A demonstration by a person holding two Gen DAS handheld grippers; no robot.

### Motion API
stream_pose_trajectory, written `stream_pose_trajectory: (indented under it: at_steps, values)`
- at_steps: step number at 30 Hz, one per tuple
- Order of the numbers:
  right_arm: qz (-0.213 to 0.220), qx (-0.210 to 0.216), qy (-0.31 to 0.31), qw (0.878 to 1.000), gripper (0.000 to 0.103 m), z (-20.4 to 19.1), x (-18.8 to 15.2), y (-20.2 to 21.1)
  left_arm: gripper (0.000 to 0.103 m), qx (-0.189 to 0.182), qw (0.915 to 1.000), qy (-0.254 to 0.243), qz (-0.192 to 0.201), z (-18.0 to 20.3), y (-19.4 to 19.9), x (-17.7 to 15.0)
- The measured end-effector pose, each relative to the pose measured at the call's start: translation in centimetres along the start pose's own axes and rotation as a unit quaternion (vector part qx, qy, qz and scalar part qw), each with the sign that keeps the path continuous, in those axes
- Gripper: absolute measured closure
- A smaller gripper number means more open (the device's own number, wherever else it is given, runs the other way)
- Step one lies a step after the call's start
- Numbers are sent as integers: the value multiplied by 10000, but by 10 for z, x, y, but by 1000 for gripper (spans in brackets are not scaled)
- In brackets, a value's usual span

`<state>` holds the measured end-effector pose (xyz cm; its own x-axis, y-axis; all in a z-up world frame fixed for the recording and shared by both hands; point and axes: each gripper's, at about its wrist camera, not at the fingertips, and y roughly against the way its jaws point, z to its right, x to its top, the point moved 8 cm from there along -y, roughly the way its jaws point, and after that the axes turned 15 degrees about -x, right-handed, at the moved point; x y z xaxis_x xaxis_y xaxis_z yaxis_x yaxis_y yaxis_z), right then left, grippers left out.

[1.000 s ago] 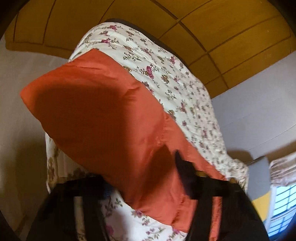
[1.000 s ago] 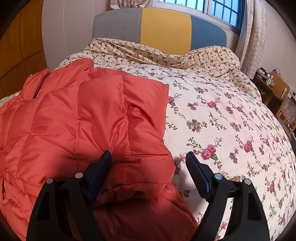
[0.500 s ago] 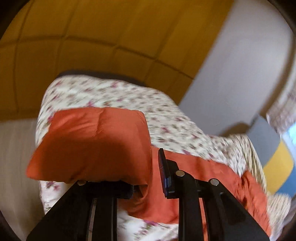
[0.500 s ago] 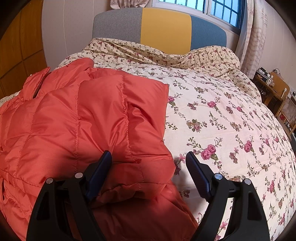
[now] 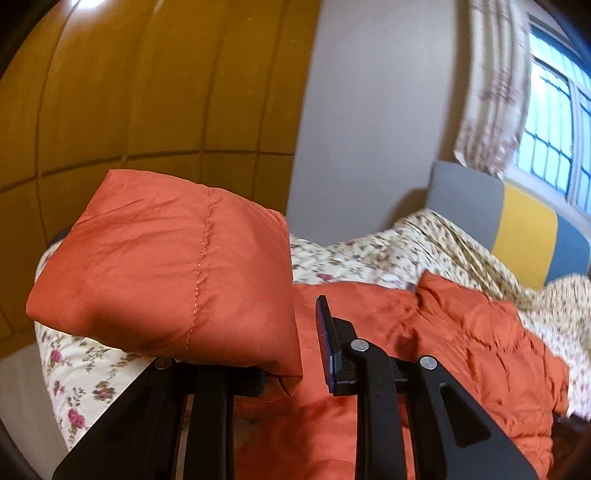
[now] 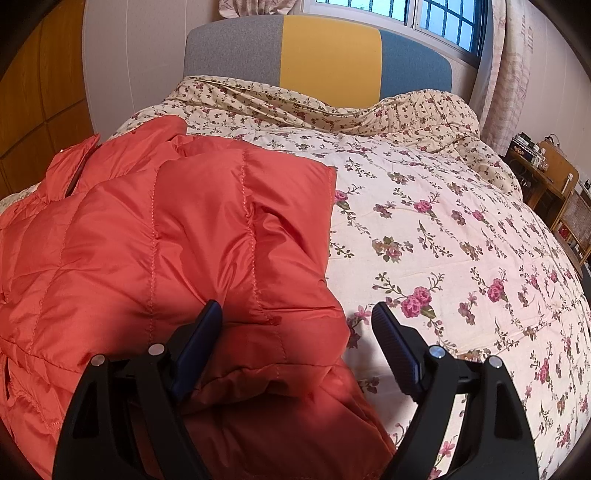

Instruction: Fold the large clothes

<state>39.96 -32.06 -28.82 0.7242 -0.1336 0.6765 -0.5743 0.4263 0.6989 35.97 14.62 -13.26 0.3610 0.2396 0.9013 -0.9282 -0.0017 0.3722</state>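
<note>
Left wrist: hand-held gripper (image 5: pixel 295 354) apparently pinching jacket (image 5: pixel 166 280)

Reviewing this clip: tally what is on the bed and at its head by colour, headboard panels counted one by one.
Orange: 1, the quilted jacket
Floral cream: 1, the duvet
Grey: 1, headboard panel
Yellow: 1, headboard panel
Blue: 1, headboard panel
Total: 5

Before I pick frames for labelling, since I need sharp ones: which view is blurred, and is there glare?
Left wrist view: motion-smeared, curtain and quilt soft; small glare spot at top left. Right wrist view: sharp, stitching on the jacket crisp, window bright, edges bent by the fisheye.
</note>
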Motion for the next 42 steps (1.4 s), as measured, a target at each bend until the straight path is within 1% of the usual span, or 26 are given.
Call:
stream_pose_trajectory:
  at_steps: [4,9,12,14,16,20,24,28,34,36,37,38,39,40,41,42]
  values:
    - [2,-1,0,10000,20,0,0,0,80,-117,9989,-439,-76,37,-5,-8]
    - [0,0,0,10000,20,0,0,0,80,-205,9926,-1189,-107,94,-11,-16]
    - [-3,8,-6,10000,20,0,0,0,80,-168,9855,-1683,-98,127,-19,-21]
    - [-1,8,-7,10000,20,0,0,0,80,-258,9808,-1933,-87,149,-22,-23]
    - [-4,13,-11,10000,20,0,0,0,80,-347,9743,-2225,-83,172,-26,-28]
    - [-6,16,-16,10000,20,0,-1,-1,80,-524,9639,-2605,-166,206,-36,-42]
    - [-14,30,-31,10000,20,-1,-1,-1,80,-667,9491,-3051,-405,230,-47,-68]
    - [-21,44,-40,10000,20,0,-1,-1,80,-925,9299,-3503,-636,245,-49,-94]
    - [-32,60,-57,10000,19,1,-1,-2,80,-1303,9139,-3705,-1031,256,-62,-119]
    - [-32,61,-58,10000,19,0,-1,-2,80,-1517,8999,-3836,-1415,261,-72,-135]
    - [-31,61,-58,10000,19,1,-1,-2,80,-1547,8949,-3908,-1497,263,-73,-140]
    - [-32,63,-57,10000,19,1,-1,-2,80,-1541,8929,-3944,-1534,264,-75,-141]
    - [-35,65,-56,10000,19,1,-1,-2,78,-1540,8921,-3955,-1552,266,-76,-142]
    - [-41,64,-56,10000,19,1,-1,-2,65,-1606,8922,-3922,-1563,266,-74,-141]
    - [-43,62,-57,10000,19,1,-2,-2,53,-1698,8946,-3838,-1535,266,-70,-137]
    - [-46,61,-57,10000,19,1,-2,-2,30,-1803,8982,-3734,-1458,266,-65,-132]
